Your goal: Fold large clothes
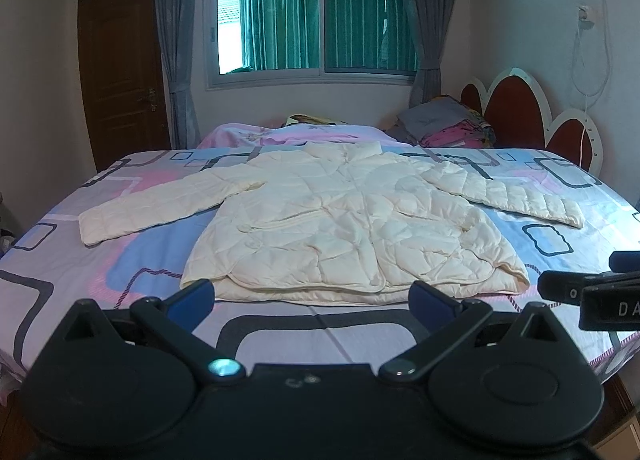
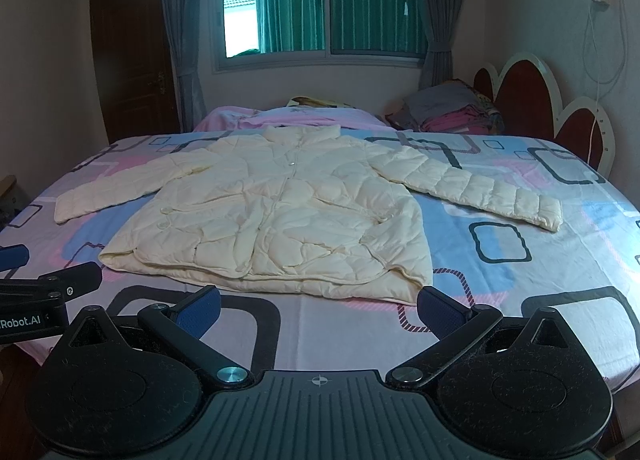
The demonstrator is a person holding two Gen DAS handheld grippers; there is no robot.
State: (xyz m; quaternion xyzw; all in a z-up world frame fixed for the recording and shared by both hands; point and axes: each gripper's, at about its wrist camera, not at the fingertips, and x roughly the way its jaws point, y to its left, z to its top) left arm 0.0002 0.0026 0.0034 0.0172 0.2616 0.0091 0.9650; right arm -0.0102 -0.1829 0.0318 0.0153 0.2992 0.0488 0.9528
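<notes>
Your cream quilted jacket [image 1: 340, 219] lies flat on the bed [image 1: 120, 260], front up, spread across the middle of the patterned sheet with its collar toward the window [image 1: 308, 19] and its hem toward you. Both sleeves are stretched out to the sides: one sleeve [image 1: 160, 203] runs toward the door [image 1: 120, 71] side, the other sleeve [image 1: 508, 191] toward the headboard [image 1: 516, 107]. The hem is slightly rumpled and curls up at the corner nearest the headboard.

Your left tool [image 1: 316, 294] is released, its blue-padded fingers [image 1: 196, 296] spread wide and gripping nothing; it hovers just short of the hem, over the bare sheet. Your right tool [image 2: 318, 302] is likewise released and empty, with its fingers [image 2: 440, 310] apart, one of them near the hem corner on the headboard side. The two tools sit side by side, each showing at the edge of the other's view.

A pile of folded bedding [image 2: 452, 111] rests near the headboard, well apart from the jacket
</notes>
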